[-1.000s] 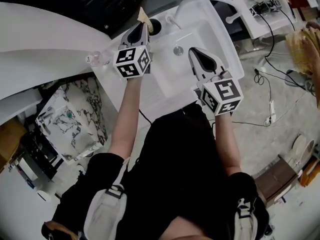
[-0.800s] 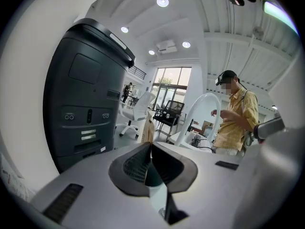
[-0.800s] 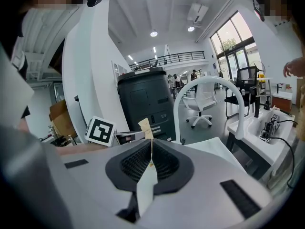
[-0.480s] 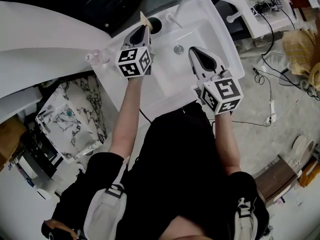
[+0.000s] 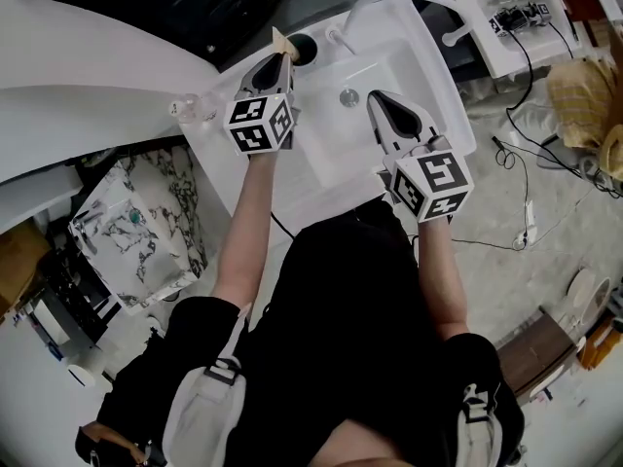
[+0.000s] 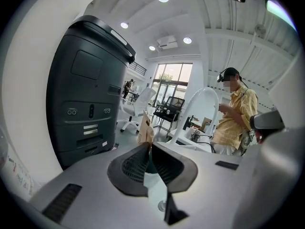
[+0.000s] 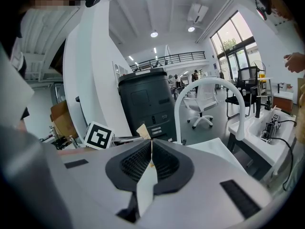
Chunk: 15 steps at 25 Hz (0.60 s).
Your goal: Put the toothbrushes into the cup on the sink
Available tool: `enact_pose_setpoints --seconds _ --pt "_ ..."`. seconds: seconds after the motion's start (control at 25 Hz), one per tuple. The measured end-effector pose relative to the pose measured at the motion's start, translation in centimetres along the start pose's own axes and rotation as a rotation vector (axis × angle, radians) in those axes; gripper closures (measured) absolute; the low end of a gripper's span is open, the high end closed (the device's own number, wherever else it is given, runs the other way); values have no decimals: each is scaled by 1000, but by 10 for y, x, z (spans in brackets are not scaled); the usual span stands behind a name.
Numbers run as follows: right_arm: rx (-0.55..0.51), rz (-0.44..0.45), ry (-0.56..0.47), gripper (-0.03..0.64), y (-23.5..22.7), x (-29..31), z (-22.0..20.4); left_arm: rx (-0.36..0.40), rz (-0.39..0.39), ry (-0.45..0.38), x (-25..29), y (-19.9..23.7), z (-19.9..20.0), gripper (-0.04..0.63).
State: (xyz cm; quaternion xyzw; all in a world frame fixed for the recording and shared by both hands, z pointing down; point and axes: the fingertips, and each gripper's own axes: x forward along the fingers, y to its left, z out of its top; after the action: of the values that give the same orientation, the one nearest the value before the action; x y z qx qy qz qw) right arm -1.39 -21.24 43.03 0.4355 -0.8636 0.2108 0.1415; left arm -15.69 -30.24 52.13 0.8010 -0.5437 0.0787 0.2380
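In the head view my left gripper (image 5: 277, 54) is over the back left corner of the white sink (image 5: 428, 76), shut on a toothbrush in tan packaging (image 5: 281, 38). The package's tip sticks out past the jaws right beside the dark round cup (image 5: 304, 49). The left gripper view shows the same tan toothbrush package (image 6: 145, 128) upright above the closed jaws of my left gripper (image 6: 149, 146). Over the basin's right side my right gripper (image 5: 375, 98) is shut, with nothing seen in it; its own view shows my right gripper (image 7: 151, 144) with jaws together.
A drain (image 5: 348, 96) lies in the basin and a small faucet (image 5: 338, 39) stands behind it. A clear glass item (image 5: 190, 108) rests on the counter's left. A large dark machine (image 6: 90, 94) stands beyond the sink, and a person in a yellow shirt (image 6: 236, 113) is nearby.
Almost nothing has moved. The tan package in my left gripper has shifted slightly by the cup. My right gripper holds its place over the basin.
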Motion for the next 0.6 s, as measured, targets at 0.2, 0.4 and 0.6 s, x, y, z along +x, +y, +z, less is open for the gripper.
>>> enact_pose_setpoints --seconds 0.2,0.4,0.6 --pt "-10 10 -9 584 4 -2 3 4 -2 -1 -5 -2 -1 577" --pt "-19 15 -21 584 5 -6 8 11 6 -17 -11 -3 4 575" --pt "-26 19 -29 584 8 -9 9 17 1 -17 -15 -4 6 574"
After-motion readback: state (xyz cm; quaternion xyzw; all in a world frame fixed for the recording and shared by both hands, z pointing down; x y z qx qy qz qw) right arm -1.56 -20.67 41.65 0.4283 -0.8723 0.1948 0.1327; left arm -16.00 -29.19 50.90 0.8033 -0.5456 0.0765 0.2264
